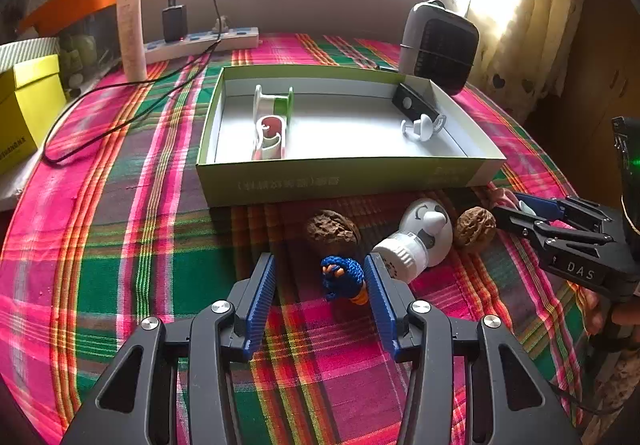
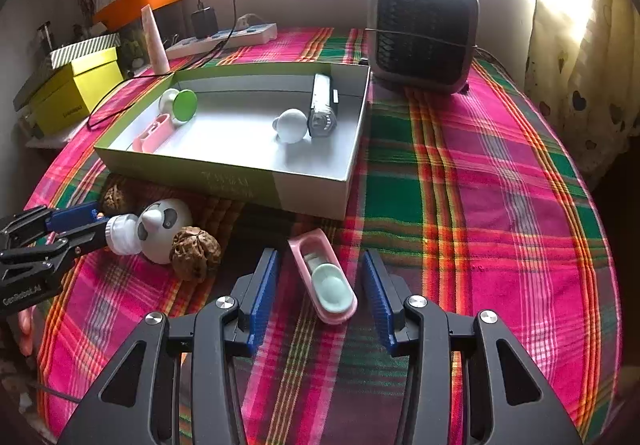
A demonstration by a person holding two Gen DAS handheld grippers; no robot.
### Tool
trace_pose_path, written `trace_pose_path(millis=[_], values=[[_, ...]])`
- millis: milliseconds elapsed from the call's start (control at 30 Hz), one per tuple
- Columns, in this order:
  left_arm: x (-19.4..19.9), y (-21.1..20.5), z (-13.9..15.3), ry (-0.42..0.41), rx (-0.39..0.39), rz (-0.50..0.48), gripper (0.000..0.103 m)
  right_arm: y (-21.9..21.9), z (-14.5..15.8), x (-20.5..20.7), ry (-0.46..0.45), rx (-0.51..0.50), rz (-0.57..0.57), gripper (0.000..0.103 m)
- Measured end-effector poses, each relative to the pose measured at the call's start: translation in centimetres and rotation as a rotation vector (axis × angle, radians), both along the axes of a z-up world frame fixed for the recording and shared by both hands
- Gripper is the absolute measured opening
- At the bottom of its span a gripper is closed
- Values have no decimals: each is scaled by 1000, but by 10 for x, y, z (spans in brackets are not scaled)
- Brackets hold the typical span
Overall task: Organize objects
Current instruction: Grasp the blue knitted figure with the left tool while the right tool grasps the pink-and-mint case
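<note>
Four items already lie in the shallow green-sided cardboard box [image 2: 312, 201]. Five remain on the plaid cloth: two walnuts, a white panda-faced gadget [image 2: 160, 229], a blue knitted toy [image 1: 343, 277] between the left gripper's [image 1: 320, 281] parted jaws, and a pink oblong case [image 2: 324, 281] between the right gripper's [image 2: 320, 285] parted jaws, untouched.

Each camera sits just behind its own claw, angled steeply down and close over the bench [image 1: 120, 245], facing the window. Both views share the open box [image 1: 340, 181] [image 2: 256, 185]; each catches the other claw at its edge.
</note>
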State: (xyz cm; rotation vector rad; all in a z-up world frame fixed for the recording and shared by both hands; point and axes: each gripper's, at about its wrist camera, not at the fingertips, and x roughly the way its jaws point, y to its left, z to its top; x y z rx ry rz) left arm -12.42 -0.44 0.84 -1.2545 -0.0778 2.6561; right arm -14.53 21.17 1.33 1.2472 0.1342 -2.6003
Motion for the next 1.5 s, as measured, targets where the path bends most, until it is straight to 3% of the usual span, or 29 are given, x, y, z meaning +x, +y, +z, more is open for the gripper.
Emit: trace_pose_path(millis=[467, 900, 1100, 1500], values=[[-1, 0, 0, 1, -1, 13, 40, -5, -1, 1, 6, 34, -10, 44], [0, -1, 0, 1, 6, 7, 22, -12, 0, 5, 12, 39, 19, 28], [1, 0, 0, 1, 11, 5, 21, -16, 0, 7, 15, 42, 33, 19], [2, 0, 1, 2, 10, 7, 20, -17, 1, 8, 13, 37, 29, 18]])
